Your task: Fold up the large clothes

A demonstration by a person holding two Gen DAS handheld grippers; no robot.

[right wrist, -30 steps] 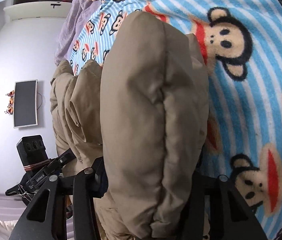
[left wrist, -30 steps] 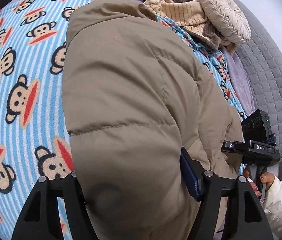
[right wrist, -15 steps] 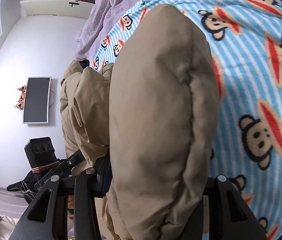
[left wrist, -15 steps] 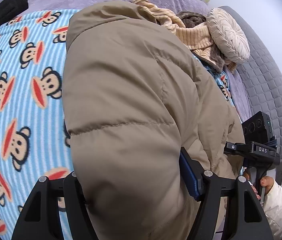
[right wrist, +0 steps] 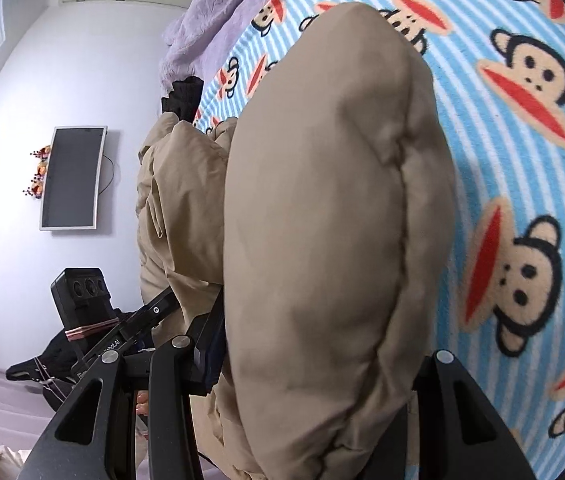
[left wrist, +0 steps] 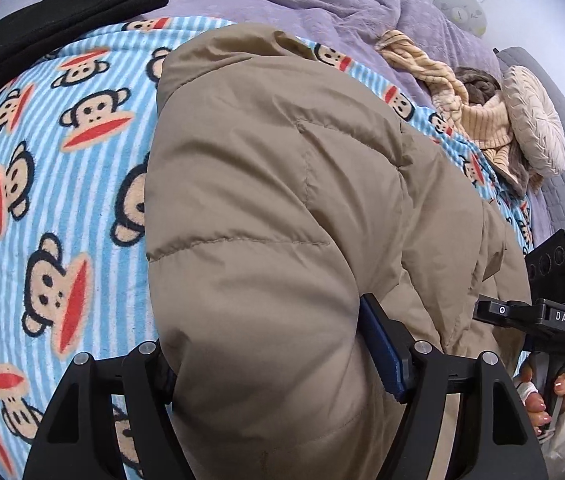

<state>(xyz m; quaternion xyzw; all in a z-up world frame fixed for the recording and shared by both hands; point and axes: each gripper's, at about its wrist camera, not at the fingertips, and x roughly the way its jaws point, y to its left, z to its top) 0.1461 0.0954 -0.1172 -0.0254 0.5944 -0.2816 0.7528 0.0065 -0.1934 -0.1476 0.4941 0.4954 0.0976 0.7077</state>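
A thick fold of the tan puffer jacket (right wrist: 322, 208) fills the middle of the view, clamped between the two black fingers (right wrist: 170, 392) of the right hand-held gripper (right wrist: 314, 368). Beneath it lies a blue-striped monkey-print blanket (right wrist: 522, 184) on the bed, with a purple blanket (right wrist: 210, 12) and a black garment (right wrist: 184, 94) farther up. At the left, the other hand-held gripper (right wrist: 94, 320) shows before a white wall bearing a dark screen (right wrist: 72, 178).
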